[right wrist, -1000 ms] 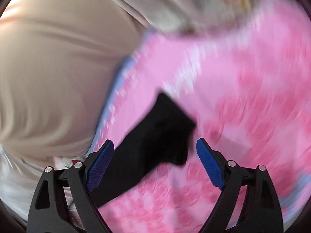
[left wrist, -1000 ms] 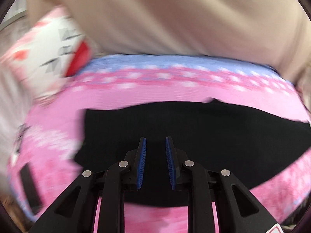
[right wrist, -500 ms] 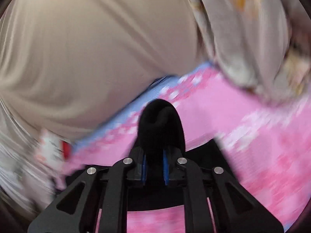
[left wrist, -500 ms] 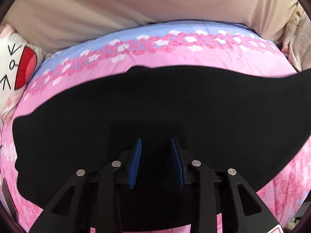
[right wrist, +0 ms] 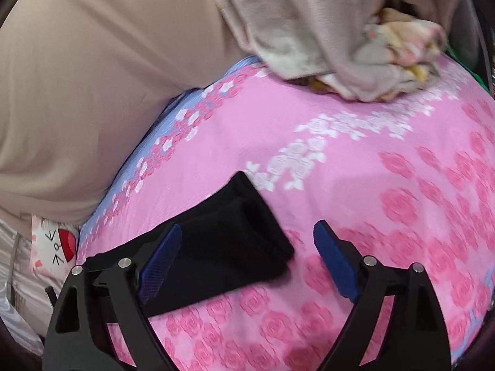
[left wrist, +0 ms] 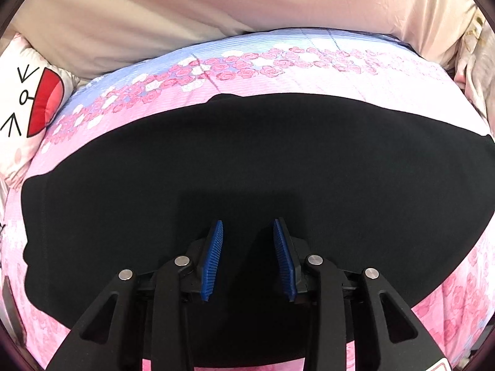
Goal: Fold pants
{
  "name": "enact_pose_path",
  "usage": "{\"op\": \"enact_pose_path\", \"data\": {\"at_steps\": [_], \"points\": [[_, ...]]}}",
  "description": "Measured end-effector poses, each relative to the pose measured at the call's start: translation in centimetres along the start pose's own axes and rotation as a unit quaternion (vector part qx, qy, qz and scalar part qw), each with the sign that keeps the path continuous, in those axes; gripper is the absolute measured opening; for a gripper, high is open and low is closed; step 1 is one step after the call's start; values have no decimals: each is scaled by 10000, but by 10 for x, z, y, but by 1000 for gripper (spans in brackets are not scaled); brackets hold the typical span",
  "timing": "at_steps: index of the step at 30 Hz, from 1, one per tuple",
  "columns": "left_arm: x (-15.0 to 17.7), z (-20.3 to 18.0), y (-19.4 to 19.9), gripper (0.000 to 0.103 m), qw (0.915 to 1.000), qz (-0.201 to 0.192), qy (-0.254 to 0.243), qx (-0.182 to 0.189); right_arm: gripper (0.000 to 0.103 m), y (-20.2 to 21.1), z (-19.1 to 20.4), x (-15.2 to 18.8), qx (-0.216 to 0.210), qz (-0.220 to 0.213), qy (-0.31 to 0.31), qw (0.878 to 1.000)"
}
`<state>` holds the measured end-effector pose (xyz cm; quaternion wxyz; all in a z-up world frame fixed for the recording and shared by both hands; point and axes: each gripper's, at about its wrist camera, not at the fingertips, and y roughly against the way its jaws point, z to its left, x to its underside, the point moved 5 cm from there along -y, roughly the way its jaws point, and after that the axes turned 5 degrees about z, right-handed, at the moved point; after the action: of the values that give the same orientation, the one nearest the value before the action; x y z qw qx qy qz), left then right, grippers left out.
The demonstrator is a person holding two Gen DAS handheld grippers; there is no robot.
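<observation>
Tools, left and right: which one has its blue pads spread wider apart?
The right tool: its pads stand far apart, astride the end of the black pants. The left tool shows only a narrow, opening gap above the pants.

light: bright, even | shadows: soft | blur: slight — right view | edges: fisheye-bent

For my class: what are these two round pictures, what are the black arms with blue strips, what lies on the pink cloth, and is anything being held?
No robot here: a person holds one pair of tongs in each hand, with a wide-angle camera on each looking along its fingers. One picture is from the left tongs, the other from the right tongs. The blue strips are their gripping pads. On the pink flowered bedspread lie black pants, partly folded. The left tongs are opening just over the pants; the right tongs are opening too, wide, with the pants' end lying loose between them. Neither holds anything. A cartoon pillow lies beside the bedspread.
</observation>
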<state>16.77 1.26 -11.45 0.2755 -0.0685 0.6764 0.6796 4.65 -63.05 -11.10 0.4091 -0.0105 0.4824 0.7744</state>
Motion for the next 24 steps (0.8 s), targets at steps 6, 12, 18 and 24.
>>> {"op": "enact_pose_path", "data": {"at_steps": [6,12,18,24], "points": [[0,2,2,39,9999,-16,85,-88,16,8,83,-3,165,-587,1755,9826],[2,5,-3,39,9998,-45,108,-152,28,-27,-11,14,1698,-104,1303,9768],[-2,5,-5,41,9996,-46,56,-256,41,11,-1,27,1168,-946,1021,9834],[-2,40,1,42,9973,-126,389,-608,41,8,73,22,482,-1117,1276,9843]]}}
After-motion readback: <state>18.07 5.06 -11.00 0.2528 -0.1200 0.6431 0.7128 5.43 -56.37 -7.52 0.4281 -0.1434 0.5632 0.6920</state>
